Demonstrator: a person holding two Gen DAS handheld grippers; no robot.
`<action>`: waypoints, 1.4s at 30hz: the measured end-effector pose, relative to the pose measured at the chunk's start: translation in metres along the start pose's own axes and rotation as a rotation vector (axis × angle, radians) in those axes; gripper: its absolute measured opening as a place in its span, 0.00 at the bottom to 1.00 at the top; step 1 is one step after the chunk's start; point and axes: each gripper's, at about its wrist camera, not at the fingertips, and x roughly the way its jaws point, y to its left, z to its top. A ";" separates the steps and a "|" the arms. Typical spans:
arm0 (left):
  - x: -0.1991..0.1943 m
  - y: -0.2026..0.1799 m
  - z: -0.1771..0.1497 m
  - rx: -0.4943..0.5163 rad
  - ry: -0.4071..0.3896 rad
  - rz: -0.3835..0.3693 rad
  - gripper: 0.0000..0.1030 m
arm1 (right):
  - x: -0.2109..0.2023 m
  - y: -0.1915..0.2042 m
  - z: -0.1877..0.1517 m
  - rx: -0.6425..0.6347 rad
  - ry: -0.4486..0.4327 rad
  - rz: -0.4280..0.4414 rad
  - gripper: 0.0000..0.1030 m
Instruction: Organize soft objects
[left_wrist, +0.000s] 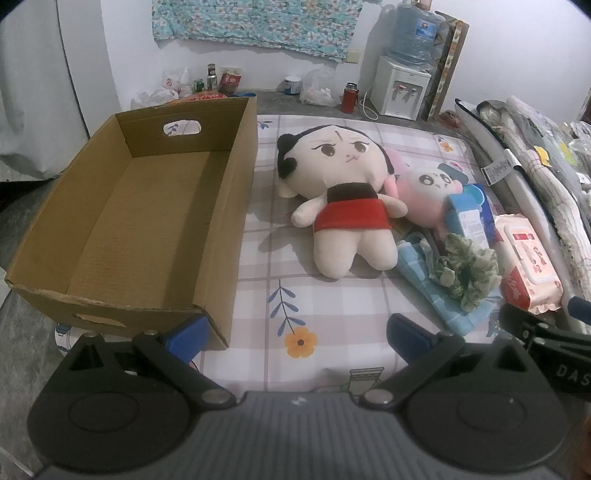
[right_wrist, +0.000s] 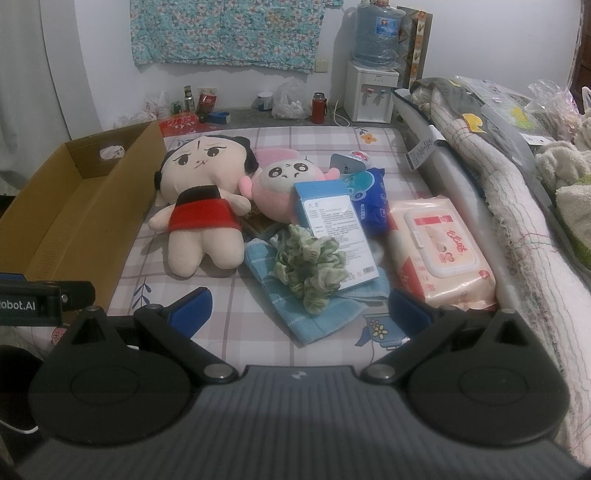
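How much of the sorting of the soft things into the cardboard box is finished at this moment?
Done: nothing; the brown cardboard box holds no items. In hand: nothing; the left claw and right claw are both open. Left: the cream doll in a red dress, the pink round plush, the green ruffled scrunchie and the blue folded cloth all lie on the checked sheet.

Items before me: cardboard box (left_wrist: 147, 206), matt, rough torn near edge; big doll (left_wrist: 343, 192), soft plush cloth; pink plush (right_wrist: 277, 184), fuzzy; blue towel (right_wrist: 321, 317), woven; wipes pack (right_wrist: 443, 254), glossy plastic; my finger pads (left_wrist: 410, 336), smooth blue plastic.
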 end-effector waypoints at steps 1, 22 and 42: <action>0.000 0.000 0.000 0.000 0.000 0.000 1.00 | 0.000 0.000 0.000 0.000 0.000 0.000 0.99; 0.001 0.001 -0.001 0.000 0.002 0.000 1.00 | 0.000 0.000 -0.001 -0.001 -0.002 -0.001 0.99; 0.008 -0.026 -0.002 0.084 -0.057 -0.072 1.00 | 0.011 -0.024 -0.024 -0.004 -0.047 -0.011 0.99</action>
